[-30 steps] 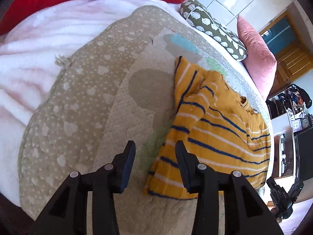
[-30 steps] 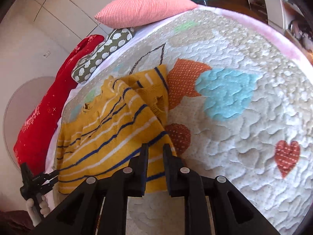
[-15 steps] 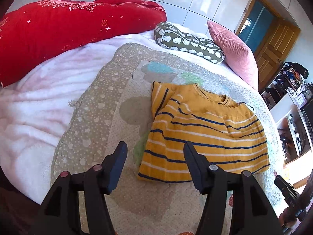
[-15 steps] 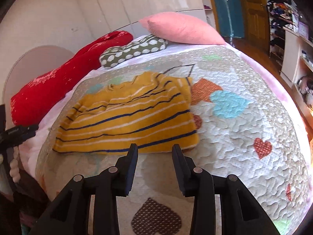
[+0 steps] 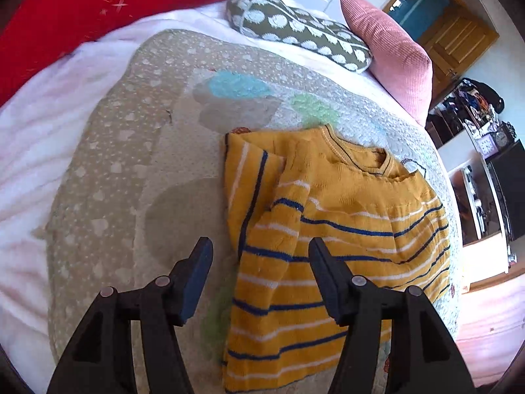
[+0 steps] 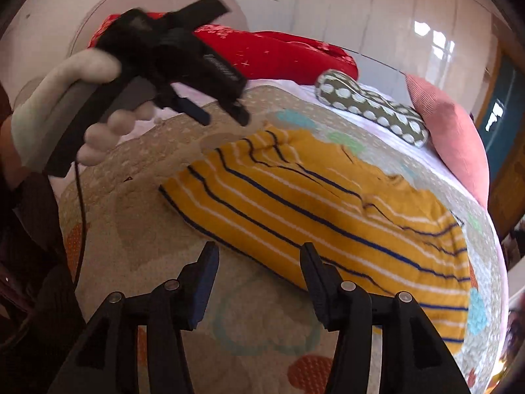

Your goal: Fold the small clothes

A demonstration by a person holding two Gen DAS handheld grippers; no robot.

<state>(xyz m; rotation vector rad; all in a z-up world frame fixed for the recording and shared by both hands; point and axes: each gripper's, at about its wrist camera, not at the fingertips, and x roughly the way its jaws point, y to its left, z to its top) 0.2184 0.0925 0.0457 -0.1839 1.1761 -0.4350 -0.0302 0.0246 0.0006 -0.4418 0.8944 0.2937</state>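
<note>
A small yellow sweater with navy and white stripes lies flat on the quilted bed cover, its left sleeve folded in over the body. My left gripper is open and empty, held above the sweater's left edge. My right gripper is open and empty, held above the sweater's hem. The right wrist view also shows the left gripper in a gloved hand above the sweater's far left corner.
The beige quilt with heart patches covers a bed. A red cushion, a green spotted pillow and a pink pillow lie along the far side. Shelves and a wooden door stand at the right.
Both grippers have opened wider and stay empty. The left gripper has dropped closer over the sweater's left edge. The right gripper has swung left along the hem, bringing the left gripper into its view.
</note>
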